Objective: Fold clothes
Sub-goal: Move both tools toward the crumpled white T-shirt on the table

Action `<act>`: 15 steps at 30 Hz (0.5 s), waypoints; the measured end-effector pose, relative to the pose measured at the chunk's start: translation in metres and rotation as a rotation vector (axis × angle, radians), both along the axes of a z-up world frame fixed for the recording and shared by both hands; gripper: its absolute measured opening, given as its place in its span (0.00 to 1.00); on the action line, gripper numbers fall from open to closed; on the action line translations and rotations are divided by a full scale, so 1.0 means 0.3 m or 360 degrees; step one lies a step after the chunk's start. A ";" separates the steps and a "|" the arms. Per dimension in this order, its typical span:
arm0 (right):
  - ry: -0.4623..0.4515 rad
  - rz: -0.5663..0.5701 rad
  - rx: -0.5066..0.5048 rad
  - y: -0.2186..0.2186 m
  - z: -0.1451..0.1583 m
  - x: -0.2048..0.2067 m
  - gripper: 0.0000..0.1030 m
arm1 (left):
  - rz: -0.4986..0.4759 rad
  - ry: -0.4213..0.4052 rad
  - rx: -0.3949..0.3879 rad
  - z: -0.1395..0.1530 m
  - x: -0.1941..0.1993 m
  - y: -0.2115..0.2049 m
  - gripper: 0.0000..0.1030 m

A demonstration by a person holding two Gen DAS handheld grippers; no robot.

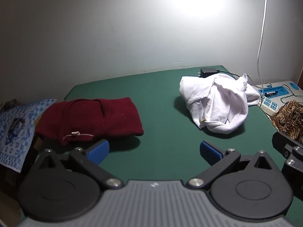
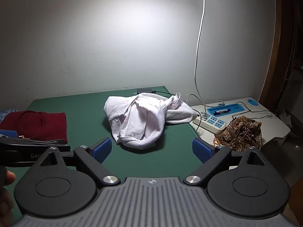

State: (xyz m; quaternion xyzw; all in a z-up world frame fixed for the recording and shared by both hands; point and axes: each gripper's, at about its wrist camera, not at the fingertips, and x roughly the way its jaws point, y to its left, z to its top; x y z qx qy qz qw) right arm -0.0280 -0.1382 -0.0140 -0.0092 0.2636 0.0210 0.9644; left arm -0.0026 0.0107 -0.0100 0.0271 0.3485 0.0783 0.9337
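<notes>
So, left gripper and right gripper both spread wide, holding nothing. White garment crumpled mid-frame on green mat; maroon knit left, looks folded-ish. Risk: pinching several bunched layers, dragging charger cable behind. Count: two garments, two grippers.

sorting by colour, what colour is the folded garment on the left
Dark red garment, clearest in the left wrist view.

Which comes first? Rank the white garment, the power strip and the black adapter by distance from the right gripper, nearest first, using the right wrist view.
From the right gripper:
1. White garment, crumpled on the green mat straight ahead.
2. Power strip, ahead to the right on the white side table.
3. Black adapter, at the mat's far edge by the wall.
</notes>
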 end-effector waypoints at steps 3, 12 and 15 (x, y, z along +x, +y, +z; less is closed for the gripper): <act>0.0004 0.0000 0.0001 0.001 0.002 0.006 0.91 | 0.0001 -0.0004 0.0001 0.001 -0.001 -0.002 0.99; 0.0013 -0.0003 0.0015 -0.008 -0.005 0.002 0.91 | -0.0001 0.0006 0.0017 0.002 0.006 -0.010 0.99; 0.0020 -0.0002 0.0018 -0.007 -0.009 0.004 0.91 | -0.0004 0.0011 0.0023 -0.001 0.006 -0.014 0.99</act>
